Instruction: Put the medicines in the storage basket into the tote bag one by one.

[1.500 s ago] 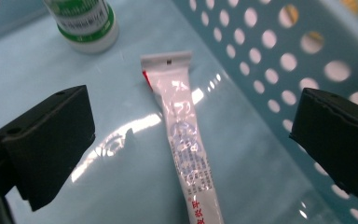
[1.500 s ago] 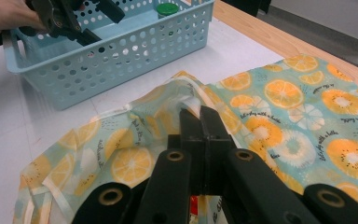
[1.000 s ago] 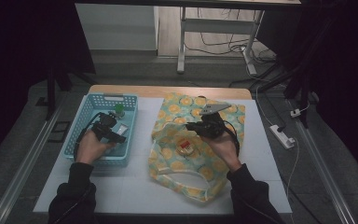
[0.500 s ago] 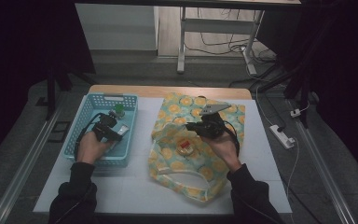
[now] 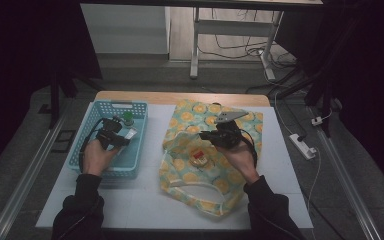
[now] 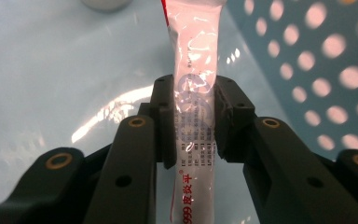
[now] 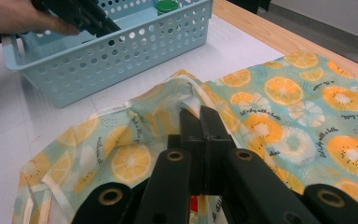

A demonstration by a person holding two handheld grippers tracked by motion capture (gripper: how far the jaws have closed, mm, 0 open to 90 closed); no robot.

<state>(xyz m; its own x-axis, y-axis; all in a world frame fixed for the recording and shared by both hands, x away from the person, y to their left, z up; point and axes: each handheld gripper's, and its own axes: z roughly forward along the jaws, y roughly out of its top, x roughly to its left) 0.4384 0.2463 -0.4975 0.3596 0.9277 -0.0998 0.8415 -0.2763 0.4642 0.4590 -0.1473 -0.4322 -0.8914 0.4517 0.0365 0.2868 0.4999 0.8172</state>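
Observation:
Inside the blue basket (image 5: 111, 175) my left gripper (image 5: 124, 138) has just been closing its jaws, and they now pinch a white tube with red print (image 6: 193, 56). In the left gripper view both pads (image 6: 165, 116) press the tube's sides just above the basket floor. My right gripper (image 5: 203, 135) is shut on the raised edge of the orange-print cloth bag (image 5: 200, 195), holding its mouth up. In the right gripper view the jaws (image 7: 199, 112) meet at the bag's folded rim (image 7: 182, 91). A small red and white item (image 5: 198, 156) lies inside the bag.
A green-capped container (image 5: 128, 118) stands at the basket's far end. The basket (image 7: 121, 51) sits left of the bag on a white table (image 5: 145, 210). Off the table's right side, a power strip (image 5: 302, 146) lies on the floor.
The left gripper's jaws have closed onto the white tube in the basket, with the hand shifting only slightly. The right hand and the bag have stayed as they were.

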